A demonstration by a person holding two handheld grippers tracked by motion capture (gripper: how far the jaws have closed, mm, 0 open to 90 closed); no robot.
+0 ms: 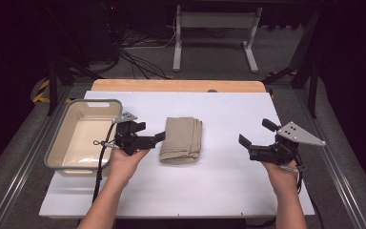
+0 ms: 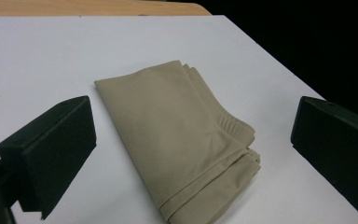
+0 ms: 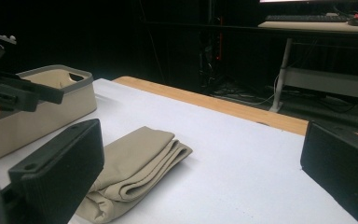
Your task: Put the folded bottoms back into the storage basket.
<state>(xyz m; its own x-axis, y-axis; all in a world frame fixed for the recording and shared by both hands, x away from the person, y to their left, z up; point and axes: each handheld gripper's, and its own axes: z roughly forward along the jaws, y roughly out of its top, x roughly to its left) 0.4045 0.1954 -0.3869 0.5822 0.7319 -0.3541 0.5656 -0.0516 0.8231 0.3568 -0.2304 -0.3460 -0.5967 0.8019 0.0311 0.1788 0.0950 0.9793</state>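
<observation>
One folded beige cloth (image 1: pixel 181 140) lies flat on the white surface (image 1: pixel 228 186), between your two grippers and touching neither. Your left gripper (image 1: pixel 153 138) sits just left of the cloth, its tips close to the cloth's left edge; in the left gripper view its jaws stand wide apart with the cloth (image 2: pixel 182 135) lying on the surface between and beyond them, nothing held. Your right gripper (image 1: pixel 255 134) is well to the right of the cloth, aimed back toward it; in the right gripper view its jaws are also spread wide and hold nothing, with the cloth (image 3: pixel 135 172) lying ahead by the left jaw.

The grey-rimmed, cream rectangular plastic bin (image 1: pixel 62 136) stands at the left edge of the surface, just beyond your left hand (image 1: pixel 124 160). Its inside shows bare cream walls and floor, with nothing in it that you can make out from above. From the right gripper view the bin (image 3: pixel 42 109) shows past the left gripper (image 3: pixel 18 91), with a handle cut-out in its far end wall. The cloth is outside the bin, near its right side.
</observation>
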